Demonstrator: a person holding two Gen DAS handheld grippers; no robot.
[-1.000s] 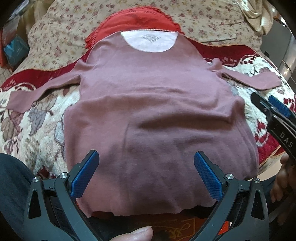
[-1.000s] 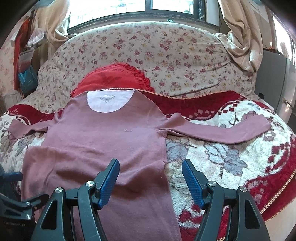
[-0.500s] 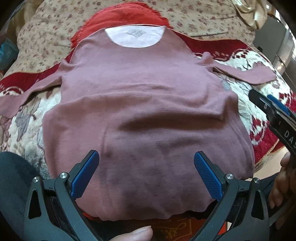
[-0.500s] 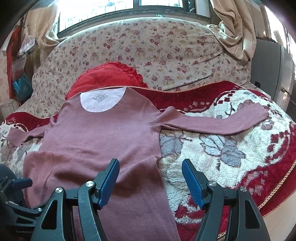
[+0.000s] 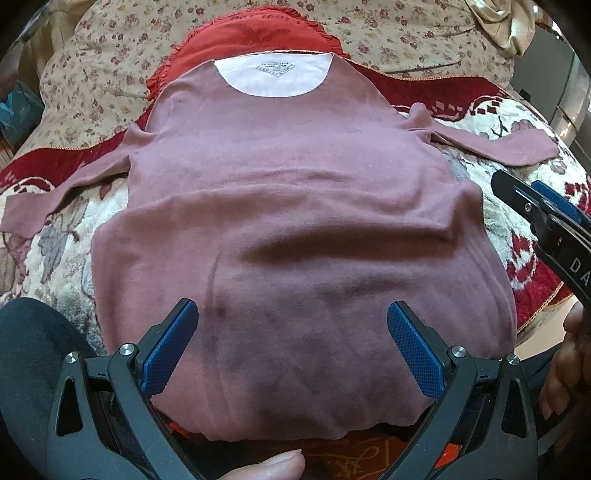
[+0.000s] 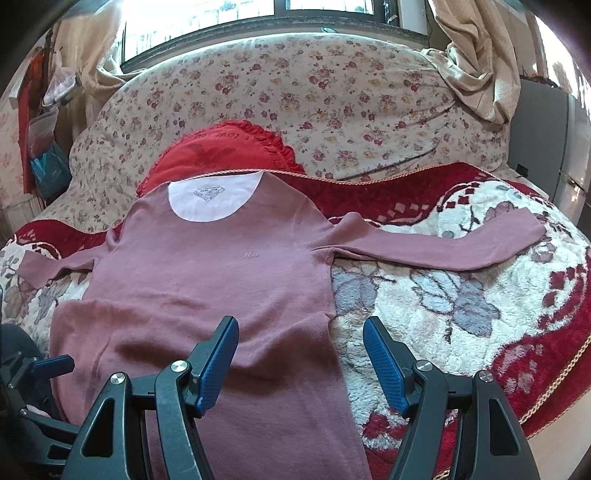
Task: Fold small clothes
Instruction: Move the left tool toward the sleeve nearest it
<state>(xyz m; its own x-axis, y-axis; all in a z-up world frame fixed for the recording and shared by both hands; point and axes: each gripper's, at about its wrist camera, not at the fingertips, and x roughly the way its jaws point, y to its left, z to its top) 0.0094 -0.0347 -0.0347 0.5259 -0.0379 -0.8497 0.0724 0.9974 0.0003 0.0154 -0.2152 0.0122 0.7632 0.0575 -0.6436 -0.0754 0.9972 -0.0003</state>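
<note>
Both grippers hang with jaws wide: left gripper (image 5: 291, 347) over the shirt (image 5: 295, 229) hem, right gripper (image 6: 299, 354) straddling its side edge; only the right view shows the window (image 6: 258, 22)

A plush blanket (image 6: 461, 317), cream with grey leaves and a dark red border, covers the bed. At its far edge a red frilled cushion (image 6: 221, 147) leans against a long bolster in a flowered cover (image 6: 332, 99). Behind them a window (image 6: 258, 14) lets in bright light, with beige curtains (image 6: 476, 59) bunched at the right. A grey cabinet (image 6: 546, 147) stands by the bed's right edge.
</note>
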